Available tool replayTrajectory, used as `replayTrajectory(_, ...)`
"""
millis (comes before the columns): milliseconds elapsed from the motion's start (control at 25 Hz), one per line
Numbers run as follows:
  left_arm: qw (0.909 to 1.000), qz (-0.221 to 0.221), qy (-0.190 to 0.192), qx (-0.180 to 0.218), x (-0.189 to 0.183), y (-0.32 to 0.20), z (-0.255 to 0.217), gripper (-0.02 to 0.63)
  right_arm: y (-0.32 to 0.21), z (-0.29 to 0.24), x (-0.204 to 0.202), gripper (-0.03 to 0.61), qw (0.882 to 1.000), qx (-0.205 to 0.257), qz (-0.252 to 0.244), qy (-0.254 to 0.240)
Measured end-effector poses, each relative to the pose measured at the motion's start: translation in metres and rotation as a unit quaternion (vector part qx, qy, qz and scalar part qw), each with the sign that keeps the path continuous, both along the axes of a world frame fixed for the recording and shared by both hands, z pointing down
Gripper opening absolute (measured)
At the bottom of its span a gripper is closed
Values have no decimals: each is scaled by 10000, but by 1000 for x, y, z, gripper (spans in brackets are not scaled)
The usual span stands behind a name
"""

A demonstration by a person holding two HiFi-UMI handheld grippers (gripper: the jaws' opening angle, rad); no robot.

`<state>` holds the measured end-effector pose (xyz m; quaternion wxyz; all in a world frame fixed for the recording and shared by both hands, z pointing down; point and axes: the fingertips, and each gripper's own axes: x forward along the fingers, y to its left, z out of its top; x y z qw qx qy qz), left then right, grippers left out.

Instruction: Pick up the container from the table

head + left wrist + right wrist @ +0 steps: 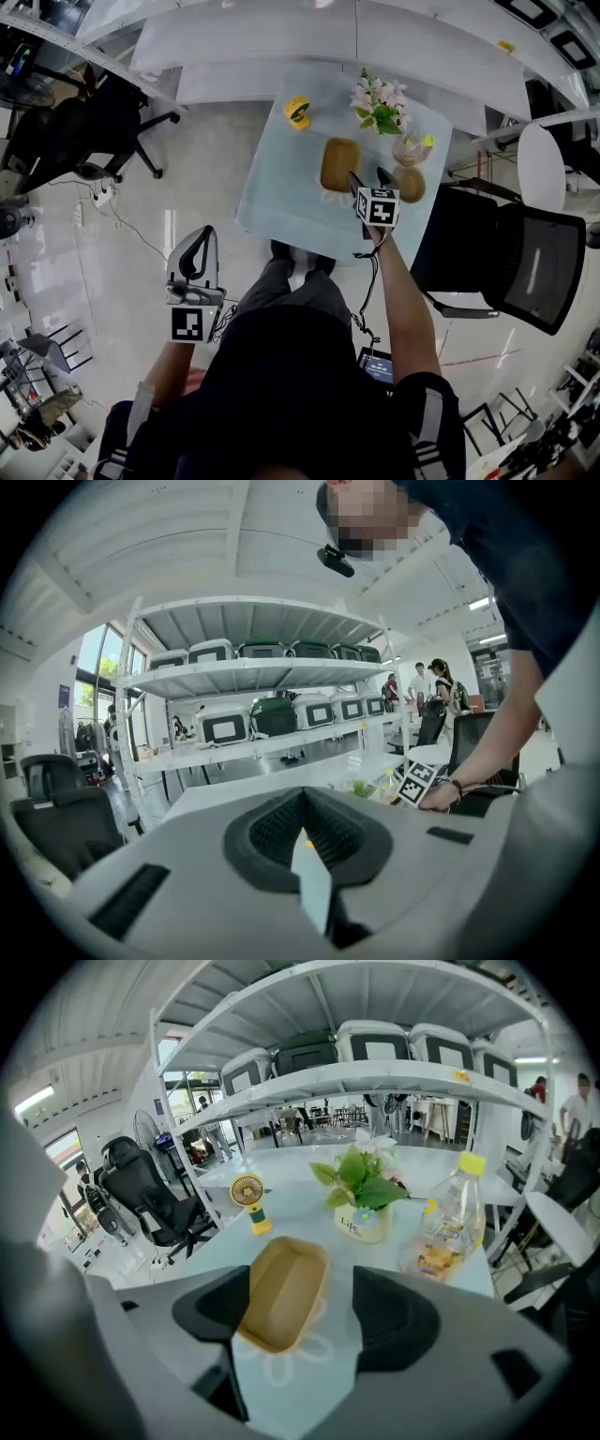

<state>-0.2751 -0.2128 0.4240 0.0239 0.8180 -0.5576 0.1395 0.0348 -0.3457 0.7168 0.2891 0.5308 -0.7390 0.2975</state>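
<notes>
Holding our right gripper (300, 1312) wide open and empty, we should lower it over the container (281, 1293) near the middle of the table (281, 202), one jaw on each long side, before closing gently.

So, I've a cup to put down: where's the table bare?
The pale glass table is bare at its near-left side, between the tan oblong container and that edge. Crowded: far-right corner, with potted flowers and clear plastic bottle.
</notes>
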Motion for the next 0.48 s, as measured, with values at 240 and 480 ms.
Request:
replayTrajectory(240,9998,27,-75,-208,-3,-12,11,5,-10,25,3,351,9996,-264,109,30)
replayTrajectory(480,9995,13,-103,-290,-9,-22,17,5,-14,43,5,324,9986,-497,184,44)
